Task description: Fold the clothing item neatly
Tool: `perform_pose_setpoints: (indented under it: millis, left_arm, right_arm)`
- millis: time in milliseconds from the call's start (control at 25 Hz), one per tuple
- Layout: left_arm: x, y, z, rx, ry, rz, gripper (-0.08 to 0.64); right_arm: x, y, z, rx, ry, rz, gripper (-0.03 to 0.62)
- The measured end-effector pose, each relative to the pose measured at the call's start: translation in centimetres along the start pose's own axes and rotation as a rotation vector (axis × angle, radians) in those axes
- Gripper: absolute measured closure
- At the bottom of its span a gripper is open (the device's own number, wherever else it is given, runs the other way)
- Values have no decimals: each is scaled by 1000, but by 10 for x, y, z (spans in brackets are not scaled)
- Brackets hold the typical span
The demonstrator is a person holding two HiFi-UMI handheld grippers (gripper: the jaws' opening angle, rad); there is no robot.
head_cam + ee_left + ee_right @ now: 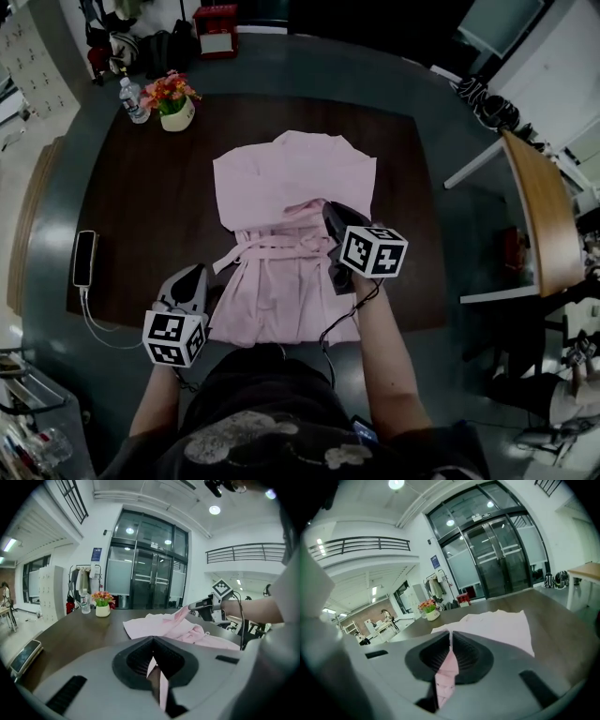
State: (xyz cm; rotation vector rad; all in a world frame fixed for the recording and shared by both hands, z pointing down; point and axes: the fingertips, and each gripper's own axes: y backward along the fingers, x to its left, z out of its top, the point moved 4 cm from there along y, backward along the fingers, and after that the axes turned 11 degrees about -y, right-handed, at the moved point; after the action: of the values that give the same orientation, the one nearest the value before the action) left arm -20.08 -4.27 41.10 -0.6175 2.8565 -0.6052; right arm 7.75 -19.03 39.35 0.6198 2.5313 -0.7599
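Your head camera looks steeply down on the table (141, 206). The left gripper (195, 273) and right gripper (331, 212) cameras look low across it toward the doors (145, 573); all share the garment (281, 183).

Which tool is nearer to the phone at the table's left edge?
Left. The left tool grips the pink garment at its edge on the phone's side; the right tool grips cloth over the garment's middle, farther from the phone.
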Motion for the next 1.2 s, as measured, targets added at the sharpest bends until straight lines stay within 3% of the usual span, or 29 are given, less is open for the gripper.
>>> perform_pose_setpoints:
  millis: [400, 600, 840, 1080, 1200]
  left_arm:
    - [29, -38, 1, -21, 27, -100, 551]
    - [23, -54, 3, -5, 31, -124, 551]
    - [9, -69, 10, 9, 27, -94, 551]
    - [-13, -75, 17, 38, 22, -70, 551]
    - [-20, -79, 20, 49, 22, -54, 551]
  right_arm:
    - [-44, 15, 61, -174, -93, -145, 581]
    - [-89, 14, 63, -152, -142, -218, 581]
    - [-141, 16, 38, -98, -222, -257, 581]
    - [-177, 22, 3, 28, -89, -359, 580]
    - [-179, 30, 6, 42, 17, -397, 535]
